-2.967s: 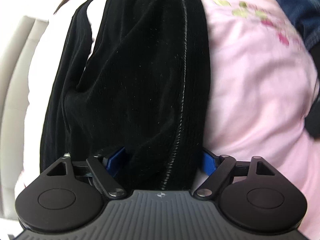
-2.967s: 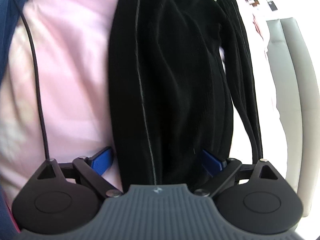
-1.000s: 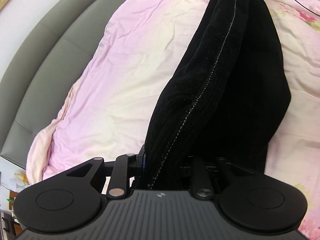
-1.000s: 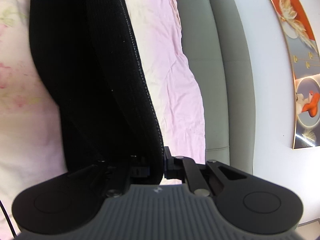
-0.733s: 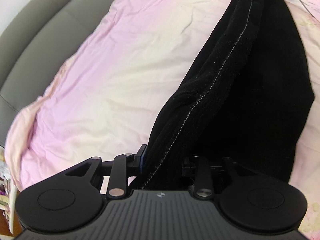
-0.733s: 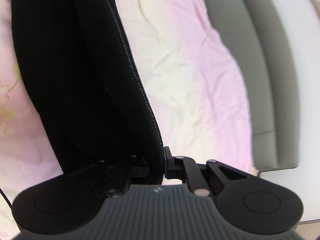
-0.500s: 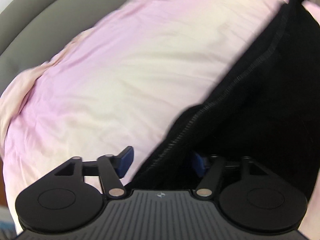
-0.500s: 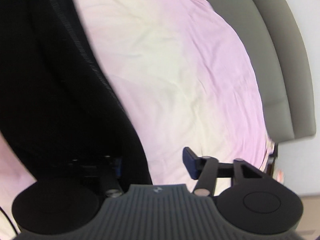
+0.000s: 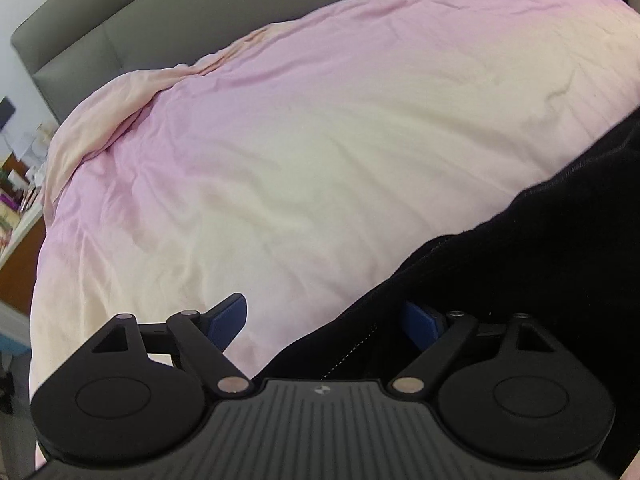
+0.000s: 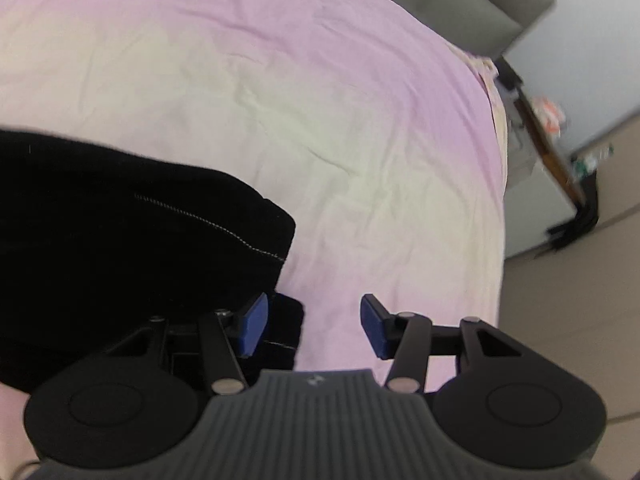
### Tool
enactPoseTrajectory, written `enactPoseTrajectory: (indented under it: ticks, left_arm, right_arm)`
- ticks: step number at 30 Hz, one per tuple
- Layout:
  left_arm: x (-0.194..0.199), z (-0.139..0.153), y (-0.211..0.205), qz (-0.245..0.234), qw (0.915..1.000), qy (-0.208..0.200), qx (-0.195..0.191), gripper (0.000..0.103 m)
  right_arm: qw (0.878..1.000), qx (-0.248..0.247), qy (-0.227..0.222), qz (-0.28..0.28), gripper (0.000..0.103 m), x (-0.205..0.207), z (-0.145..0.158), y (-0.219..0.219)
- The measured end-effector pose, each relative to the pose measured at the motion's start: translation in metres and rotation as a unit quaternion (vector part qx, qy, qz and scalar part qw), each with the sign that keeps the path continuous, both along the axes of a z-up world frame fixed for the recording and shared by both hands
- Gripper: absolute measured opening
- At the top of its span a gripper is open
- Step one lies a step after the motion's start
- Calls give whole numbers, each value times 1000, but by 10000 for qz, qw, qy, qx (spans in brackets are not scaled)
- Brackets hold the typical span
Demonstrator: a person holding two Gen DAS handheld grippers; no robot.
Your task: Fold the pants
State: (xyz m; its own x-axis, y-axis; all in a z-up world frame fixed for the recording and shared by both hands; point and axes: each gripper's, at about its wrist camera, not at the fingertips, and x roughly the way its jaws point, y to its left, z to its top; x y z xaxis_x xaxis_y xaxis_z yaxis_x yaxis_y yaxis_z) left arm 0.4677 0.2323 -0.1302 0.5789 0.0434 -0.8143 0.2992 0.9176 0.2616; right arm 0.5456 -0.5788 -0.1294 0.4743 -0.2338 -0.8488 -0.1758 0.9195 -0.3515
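Black pants (image 10: 132, 236) lie doubled on pink sheet (image 9: 320, 140); left gripper (image 9: 324, 318) & right gripper (image 10: 310, 326) fingers apart, holding nothing. Fold prob. near done, maybe 1 more.

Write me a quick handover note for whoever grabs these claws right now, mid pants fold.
Left claw: open, holding nothing; black pants lie across its right finger side.
Right claw: open, holding nothing; the folded end of the pants lies by its left finger.
Pants: resting on the pink bedsheet, doubled over, one layer on top of another, white seam stitching showing. Grey headboard behind.
Done: at least one fold laid down.
Left: check that the edges line up, smooth the top layer, probably fold once more. The full length of the pants is out of view.
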Motion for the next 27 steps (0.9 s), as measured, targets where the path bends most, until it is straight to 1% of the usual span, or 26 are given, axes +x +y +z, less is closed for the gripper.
enactPoseTrajectory:
  ticks: [1, 2, 3, 4, 6, 8, 9, 11, 12, 13, 14, 15, 16, 17, 18, 19, 20, 21, 22, 24, 25, 27]
  left_arm:
    - [-2, 6, 4, 135, 9998, -50, -123, 101]
    - [-6, 13, 9, 283, 9991, -113, -279, 100]
    - [-9, 21, 16, 490, 9977, -182, -432, 100]
    - [-12, 29, 24, 725, 9953, -260, -593, 100]
    - [-20, 43, 44, 1215, 9868, -407, -991, 100]
    - [-33, 48, 63, 1736, 9753, -479, -1280, 100]
    - [-41, 48, 69, 1902, 9704, -453, -1416, 100]
    - [-57, 44, 76, 2049, 9637, -344, -1677, 100]
    - [-65, 39, 77, 2077, 9613, -272, -1792, 100]
    - [-70, 34, 77, 2095, 9597, -201, -1864, 101]
    - [-76, 29, 75, 2110, 9591, -192, -1879, 101]
    - [-80, 25, 73, 2107, 9599, -214, -1839, 101]
    - [-84, 22, 71, 2073, 9622, -232, -1753, 101]
    - [-85, 19, 69, 2011, 9654, -222, -1645, 101]
    - [-86, 16, 66, 1947, 9689, -205, -1512, 101]
    - [-86, 12, 64, 1931, 9713, -191, -1379, 101]
    - [-85, 7, 64, 1944, 9725, -181, -1273, 103]
    - [-85, 2, 63, 1974, 9729, -174, -1189, 103]
    - [-83, -4, 64, 2002, 9725, -131, -1184, 103]
    - [-80, -15, 66, 2067, 9695, -17, -1319, 103]
    - [-80, -17, 66, 2118, 9678, -35, -1359, 103]
    - [-79, -17, 67, 2147, 9661, -87, -1430, 103]
  right_arm:
    - [9984, 473, -52, -319, 49, -12, 2, 0]
    - [9936, 909, -93, -660, 51, -14, -4, -5]
    - [9857, 1344, -113, -1007, 53, -17, -10, -13]
    - [9755, 1765, -104, -1311, 57, -20, -18, -23]
    - [9535, 2413, -140, -1802, 60, -33, -33, -36]
    - [9264, 3008, -262, -2249, 63, -45, -49, -45]
    - [9098, 3278, -306, -2528, 64, -49, -57, -50]
    - [8717, 3916, -335, -2926, 65, -56, -74, -59]
    - [8560, 4170, -336, -3038, 65, -59, -81, -59]
    - [8457, 4337, -375, -3087, 65, -62, -88, -57]
    - [8391, 4452, -436, -3096, 65, -63, -93, -54]
    - [8352, 4543, -509, -3059, 63, -67, -92, -50]
    - [8339, 4599, -587, -2995, 59, -67, -94, -45]
    - [8340, 4625, -665, -2935, 51, -67, -95, -40]
    - [8363, 4599, -738, -2894, 46, -73, -89, -36]
    - [8383, 4586, -807, -2837, 29, -75, -87, -31]
    - [8391, 4569, -882, -2816, 17, -76, -86, -28]
    - [8388, 4524, -1000, -2858, 14, -81, -82, -26]
    - [8343, 4541, -1116, -2921, 7, -86, -79, -25]
    - [8186, 4689, -1423, -2996, 4, -101, -68, -27]
    - [8108, 4791, -1604, -2954, 4, -108, -61, -27]
    - [8001, 4949, -1933, -2784, 3, -119, -40, -30]
